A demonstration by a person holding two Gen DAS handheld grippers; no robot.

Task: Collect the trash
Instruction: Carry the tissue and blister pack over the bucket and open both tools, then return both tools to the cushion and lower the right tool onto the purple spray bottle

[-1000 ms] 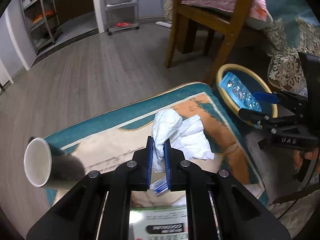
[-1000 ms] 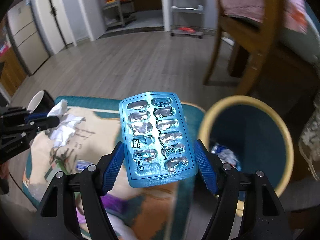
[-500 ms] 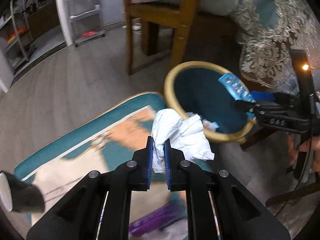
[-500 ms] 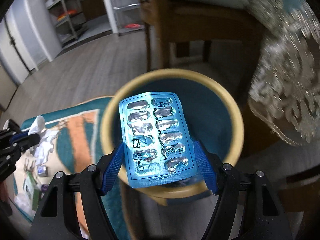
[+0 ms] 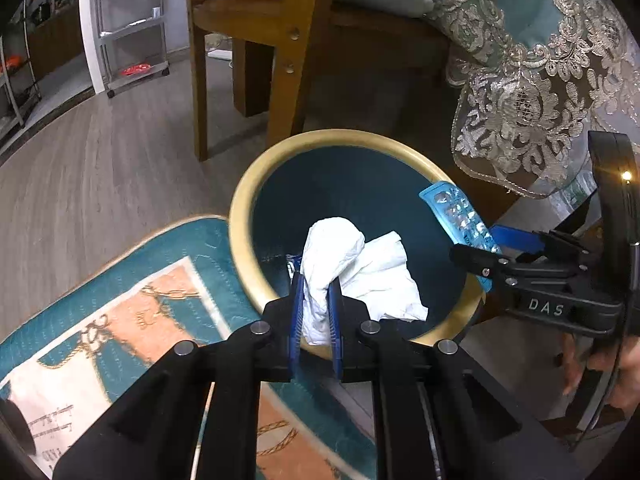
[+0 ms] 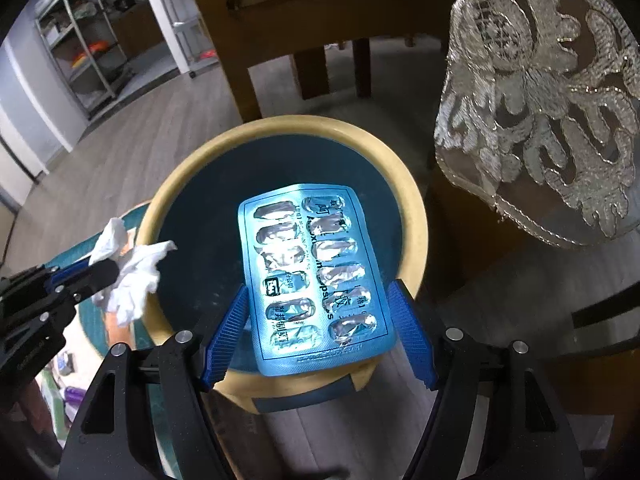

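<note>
Tissue (image 5: 344,272), soft and light, sits pinched in opening left tongs (image 5: 316,312); right tongs (image 6: 320,336) clamp the stiff, slippery blister pack (image 6: 312,280) by its edges over the bin (image 6: 280,128).

The right gripper (image 6: 318,326) grips a blue blister pack (image 6: 316,280) over the yellow-rimmed bin (image 6: 412,204); at left, the left gripper (image 6: 102,274) pinches crumpled white tissue (image 6: 132,276) above the rim.

Your white tissue (image 5: 344,264) and blue, silver-bubbled pill pack (image 6: 314,280) hang over a teal bin (image 6: 412,216) with a cream rim, beside a teal-and-orange rug (image 5: 160,312).
</note>
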